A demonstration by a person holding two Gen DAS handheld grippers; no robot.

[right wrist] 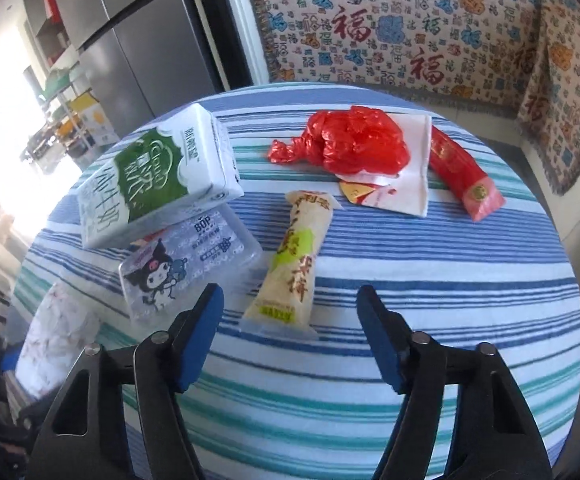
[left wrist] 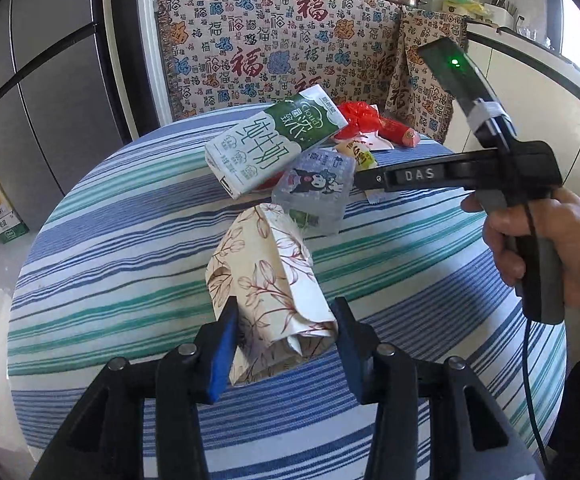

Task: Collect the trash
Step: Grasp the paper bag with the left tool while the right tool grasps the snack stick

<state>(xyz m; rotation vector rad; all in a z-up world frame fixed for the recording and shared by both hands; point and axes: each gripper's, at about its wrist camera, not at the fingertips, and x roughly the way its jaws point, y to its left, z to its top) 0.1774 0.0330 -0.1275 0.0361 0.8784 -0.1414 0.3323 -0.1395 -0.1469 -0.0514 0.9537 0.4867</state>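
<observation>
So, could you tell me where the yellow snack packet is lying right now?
In the right wrist view, the yellow snack packet lies on the striped tablecloth just ahead of the open right gripper, right of the clear Kuromi pack.

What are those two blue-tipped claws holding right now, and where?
The left gripper has the flowered paper bag between its fingers, at the bag's near end, though contact is not plain. The right gripper is open and holds nothing.

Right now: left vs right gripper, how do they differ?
The left gripper has its fingers on either side of the floral paper bag; the right gripper is open with nothing between its fingers. The left sits over its target; the right hovers short of the yellow snack wrapper. Both have blue pads.
</observation>
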